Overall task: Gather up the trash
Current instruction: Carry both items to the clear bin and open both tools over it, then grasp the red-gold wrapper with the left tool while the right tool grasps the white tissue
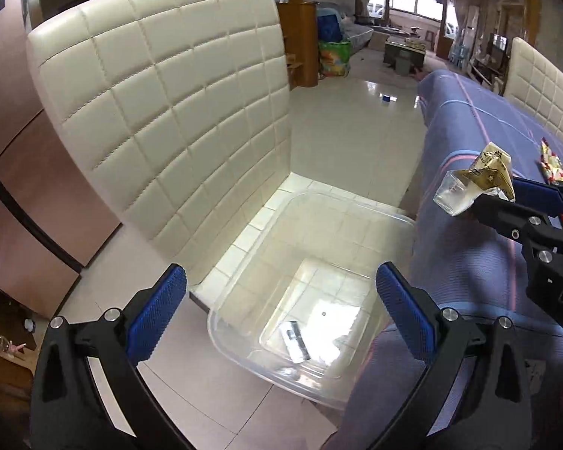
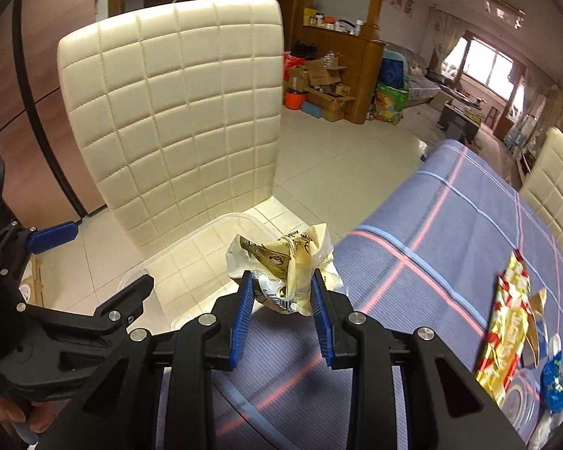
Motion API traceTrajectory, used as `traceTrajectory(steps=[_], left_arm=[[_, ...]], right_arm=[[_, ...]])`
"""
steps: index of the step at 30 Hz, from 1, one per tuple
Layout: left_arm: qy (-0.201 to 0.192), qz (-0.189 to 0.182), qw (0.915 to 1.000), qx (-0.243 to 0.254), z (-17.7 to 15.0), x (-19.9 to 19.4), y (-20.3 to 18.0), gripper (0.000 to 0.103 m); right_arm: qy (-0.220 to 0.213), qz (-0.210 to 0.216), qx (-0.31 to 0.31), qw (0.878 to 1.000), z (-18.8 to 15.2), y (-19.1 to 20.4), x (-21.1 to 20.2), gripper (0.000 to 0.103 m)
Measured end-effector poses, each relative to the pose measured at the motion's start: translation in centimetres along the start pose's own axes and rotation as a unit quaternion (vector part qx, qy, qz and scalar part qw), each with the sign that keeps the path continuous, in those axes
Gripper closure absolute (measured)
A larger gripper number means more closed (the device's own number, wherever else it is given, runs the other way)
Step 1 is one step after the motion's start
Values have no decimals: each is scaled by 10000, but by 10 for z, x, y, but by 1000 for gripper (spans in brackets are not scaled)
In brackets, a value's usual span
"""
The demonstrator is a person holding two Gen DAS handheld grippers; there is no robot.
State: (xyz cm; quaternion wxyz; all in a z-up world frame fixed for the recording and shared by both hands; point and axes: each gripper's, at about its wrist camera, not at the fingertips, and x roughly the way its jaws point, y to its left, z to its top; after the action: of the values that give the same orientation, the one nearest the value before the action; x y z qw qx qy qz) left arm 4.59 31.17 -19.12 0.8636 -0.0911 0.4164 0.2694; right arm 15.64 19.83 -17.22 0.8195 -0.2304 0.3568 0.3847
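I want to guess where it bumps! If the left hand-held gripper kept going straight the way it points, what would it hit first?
Probably the clear plastic tub on the white chair. The left hand-held gripper is open and empty, aimed down into the tub, likely reaching its bottom first, though depth is hard to judge.

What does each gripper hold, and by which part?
The right gripper pinches the crumpled wrapper by its lower end. The left gripper is open, holding nothing.
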Motion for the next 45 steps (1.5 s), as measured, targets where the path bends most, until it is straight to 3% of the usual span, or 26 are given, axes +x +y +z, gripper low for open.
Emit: traceTrajectory(steps=[5,9,10,20,28,34,39,45], left_arm=[[9,153,9998,-91,-1,-3,11,3],[20,178,9998,-68,-3,-6,17,3],[50,126,9999,-74,-4,-6,18,3],[9,-45,10000,-55,0,-16,9,3],[-90,-242,9996,95,3,-31,-11,3],[-73,-630,9977,227,6,-43,-41,3],[-212,-1092,9921,573,14,-60,-93,3],[-299,-1649,9788,1176,18,-77,-176,3]], right_arm=[[36,161,111,9998,8,2,8,68],[155,138,351,9992,11,-3,12,40],[141,162,509,9985,11,-7,11,37],[142,160,846,9962,3,-25,-4,35],[152,-287,1079,9936,-19,-54,-31,35],[150,-760,1479,9860,-48,-92,-63,35],[-51,-1354,1697,9761,-79,-123,-94,35],[-164,-2210,1772,9589,-125,-159,-136,35]])
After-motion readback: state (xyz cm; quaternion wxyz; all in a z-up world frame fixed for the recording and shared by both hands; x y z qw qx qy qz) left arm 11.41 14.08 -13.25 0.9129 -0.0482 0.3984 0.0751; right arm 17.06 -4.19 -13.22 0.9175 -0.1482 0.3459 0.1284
